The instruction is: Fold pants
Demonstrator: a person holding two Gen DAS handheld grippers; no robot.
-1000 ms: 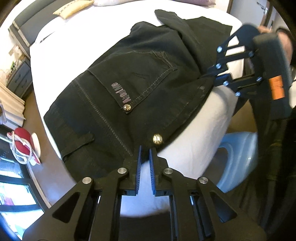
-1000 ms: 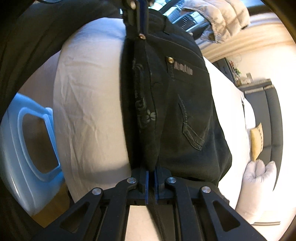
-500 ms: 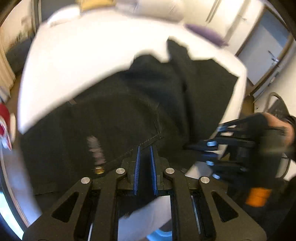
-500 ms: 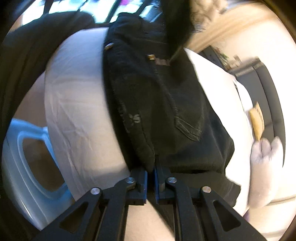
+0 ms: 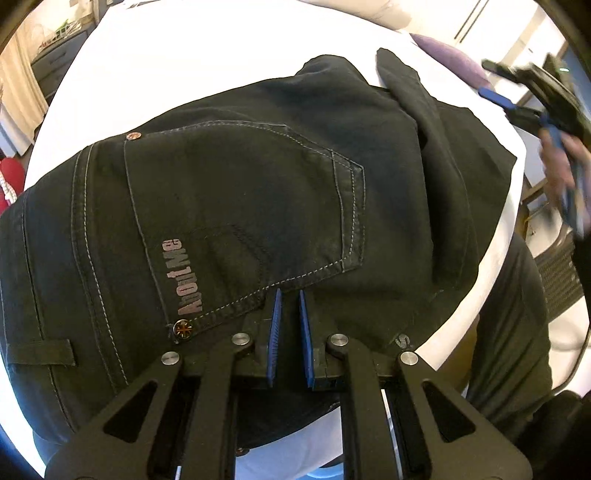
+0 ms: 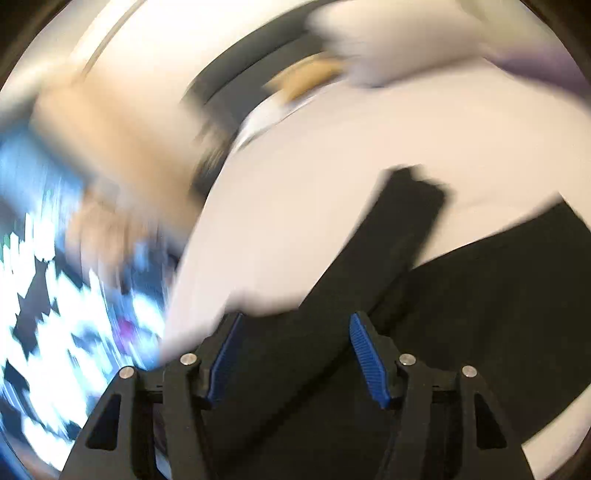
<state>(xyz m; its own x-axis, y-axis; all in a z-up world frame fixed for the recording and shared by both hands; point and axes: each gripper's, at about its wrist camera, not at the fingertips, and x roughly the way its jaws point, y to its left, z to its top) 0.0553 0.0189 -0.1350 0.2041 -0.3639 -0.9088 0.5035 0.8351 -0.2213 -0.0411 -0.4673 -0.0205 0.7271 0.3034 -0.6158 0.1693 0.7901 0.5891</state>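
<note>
Black jeans (image 5: 240, 206) lie on a white bed (image 5: 192, 55), back pocket up, with "AboutMe" printed by the pocket edge. My left gripper (image 5: 289, 299) sits low over the waistband area, its blue pads close together; dark cloth shows between them. My right gripper (image 6: 295, 325) is open and empty above the black leg fabric (image 6: 406, 288); that view is blurred by motion. The right gripper also shows at the far right of the left wrist view (image 5: 546, 110), lifted off the pants.
The bed edge (image 5: 495, 251) curves down at the right. A purple cushion (image 5: 450, 59) lies at the far side. Pillows (image 6: 406, 33) and a tan cushion (image 6: 306, 77) lie at the bed's head. A drawer unit (image 5: 55, 66) stands at the left.
The right gripper has let go of the waistband, opened and swung away over the legs. The left gripper stays shut on the pants, which now lie flatter on the bed.
</note>
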